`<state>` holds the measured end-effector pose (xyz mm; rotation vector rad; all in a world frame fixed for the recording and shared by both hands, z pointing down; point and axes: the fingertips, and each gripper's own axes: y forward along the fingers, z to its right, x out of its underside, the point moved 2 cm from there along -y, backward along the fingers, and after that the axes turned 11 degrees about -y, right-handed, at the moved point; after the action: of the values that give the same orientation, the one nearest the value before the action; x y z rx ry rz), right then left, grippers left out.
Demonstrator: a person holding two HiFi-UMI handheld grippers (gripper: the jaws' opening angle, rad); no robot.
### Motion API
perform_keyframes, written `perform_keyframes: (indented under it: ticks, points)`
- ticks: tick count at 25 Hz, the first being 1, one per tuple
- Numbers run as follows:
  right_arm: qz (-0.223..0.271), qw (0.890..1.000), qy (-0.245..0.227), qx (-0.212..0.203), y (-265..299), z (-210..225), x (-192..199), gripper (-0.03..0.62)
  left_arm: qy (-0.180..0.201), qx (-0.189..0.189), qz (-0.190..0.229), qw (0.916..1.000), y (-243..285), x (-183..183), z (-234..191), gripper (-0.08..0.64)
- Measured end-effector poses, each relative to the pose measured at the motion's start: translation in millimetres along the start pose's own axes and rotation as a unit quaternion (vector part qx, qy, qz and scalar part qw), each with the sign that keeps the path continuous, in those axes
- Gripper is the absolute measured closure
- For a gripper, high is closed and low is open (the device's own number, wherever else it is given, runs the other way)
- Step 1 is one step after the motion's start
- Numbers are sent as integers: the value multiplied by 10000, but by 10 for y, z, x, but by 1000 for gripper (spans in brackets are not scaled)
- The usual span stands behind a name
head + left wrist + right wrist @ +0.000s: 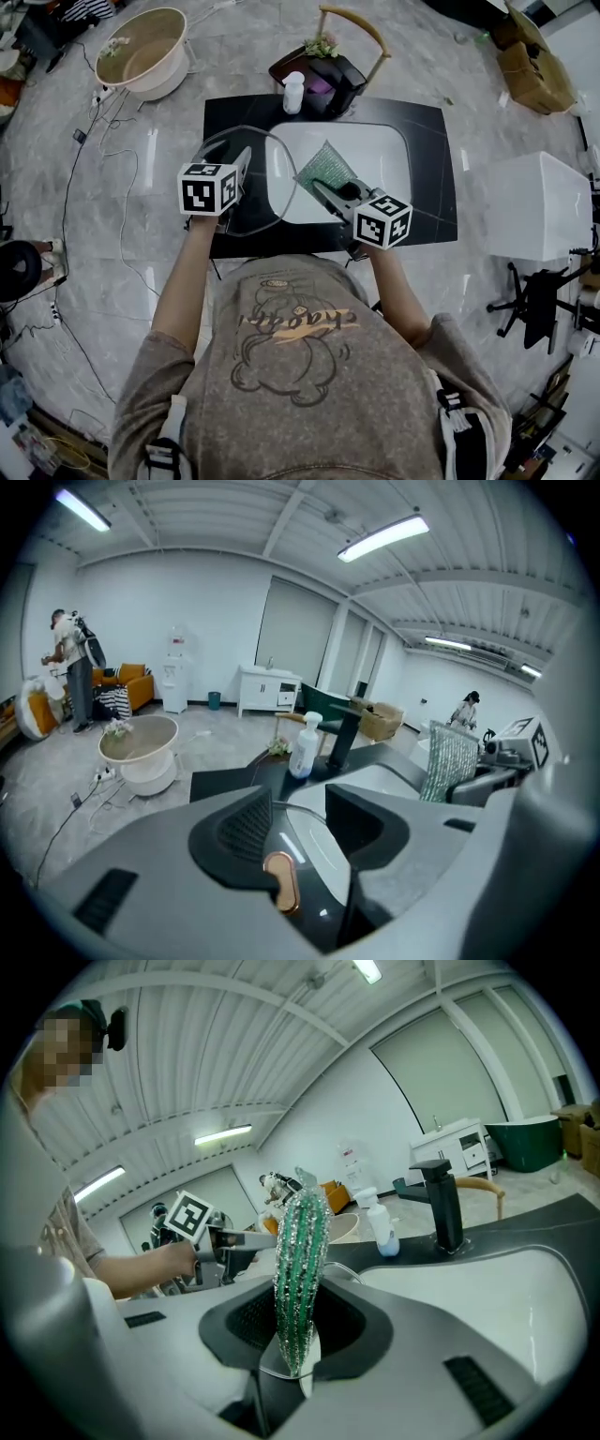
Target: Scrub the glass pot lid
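**Lid held, scourer poised.**
Left gripper (242, 159) clamped the glass pot lid (277, 192) by its copper handle (279, 881); right gripper (300, 1327) pinched a green scouring pad (328, 167) at the lid's 3 o'clock. Recommended: steady lid, overlapping strokes.

Black counter (427, 178) with a white sink (384, 155) set into it, white pump bottle (293, 93) and black tap (342, 89) standing at its far edge, grey marbled floor (141, 244) beneath, beige tub (145, 52), loose cables (70, 178), cardboard box (534, 70) and white cabinet (539, 206) resting there.
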<state>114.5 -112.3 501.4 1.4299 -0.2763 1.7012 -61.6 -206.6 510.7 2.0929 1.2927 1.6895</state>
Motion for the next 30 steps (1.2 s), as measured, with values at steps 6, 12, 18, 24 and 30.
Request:
perform_keyframes:
  ticks: [6, 12, 18, 24, 30]
  points:
    - [30, 9997, -216, -96, 67, -149, -127, 498, 135, 221, 670, 9974, -522, -293, 222, 377]
    - [179, 9988, -429, 149, 74, -218, -244, 498, 250, 349, 1235, 9914, -926, -114, 264, 408]
    - [474, 9950, -756, 453, 28, -301, -299, 499, 76, 454, 1521, 9873, -1069, 140, 195, 524]
    - [819, 9890, -967, 757, -13, -332, -294, 499, -51, 372, 1958, 9799, -1176, 192, 59, 551]
    - [1063, 9815, -1157, 1096, -38, -301, -241, 498, 7, 261, 2267, 9736, -1164, 234, 17, 551]
